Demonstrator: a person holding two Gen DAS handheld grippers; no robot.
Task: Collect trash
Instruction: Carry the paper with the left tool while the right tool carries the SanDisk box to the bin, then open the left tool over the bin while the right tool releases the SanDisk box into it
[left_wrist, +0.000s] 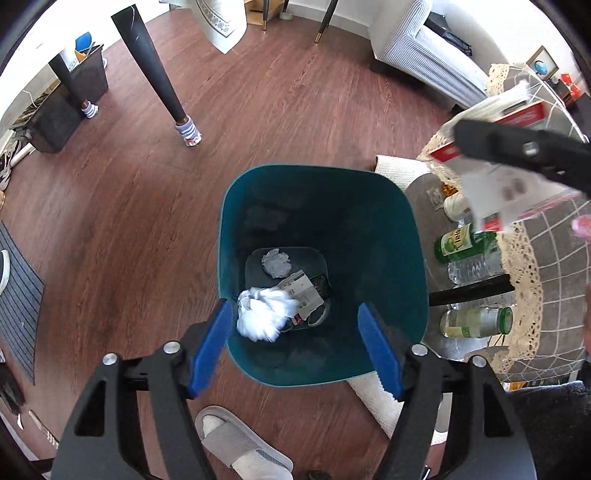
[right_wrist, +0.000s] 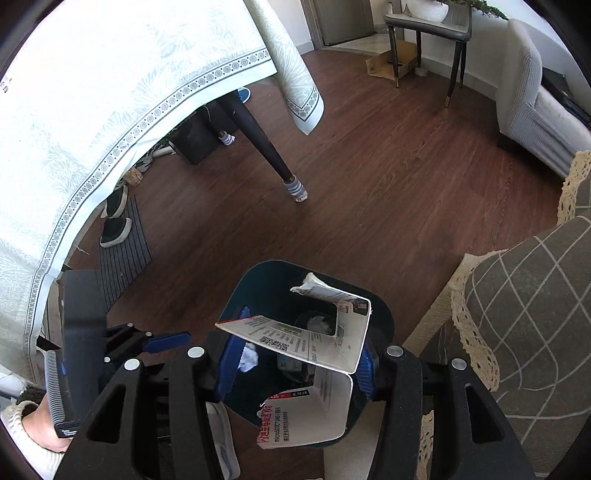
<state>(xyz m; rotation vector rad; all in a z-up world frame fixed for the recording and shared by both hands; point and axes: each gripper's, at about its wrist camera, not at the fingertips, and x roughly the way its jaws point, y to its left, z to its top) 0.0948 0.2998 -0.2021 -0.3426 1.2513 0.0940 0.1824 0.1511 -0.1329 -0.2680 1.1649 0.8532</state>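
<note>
Over bin (right_wrist: 236, 295), carton (right_wrist: 325, 347) crosswise

teal bin (left_wrist: 388, 236); white tissue (left_wrist: 266, 314); blue-padded left gripper (left_wrist: 295, 347).

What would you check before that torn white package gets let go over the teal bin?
1. Right gripper clamped on the torn package: ok.
2. Package above the teal bin opening: ok; the bin mouth shows right beneath it in the right wrist view.
3. Left gripper open, holding nothing: ok.
4. Left gripper clear of the drop path: cannot tell.
5. Room in the bin: ok; only white tissue wad and a few scraps at the bottom.
6. Bottles on the side table undisturbed: ok.
</note>
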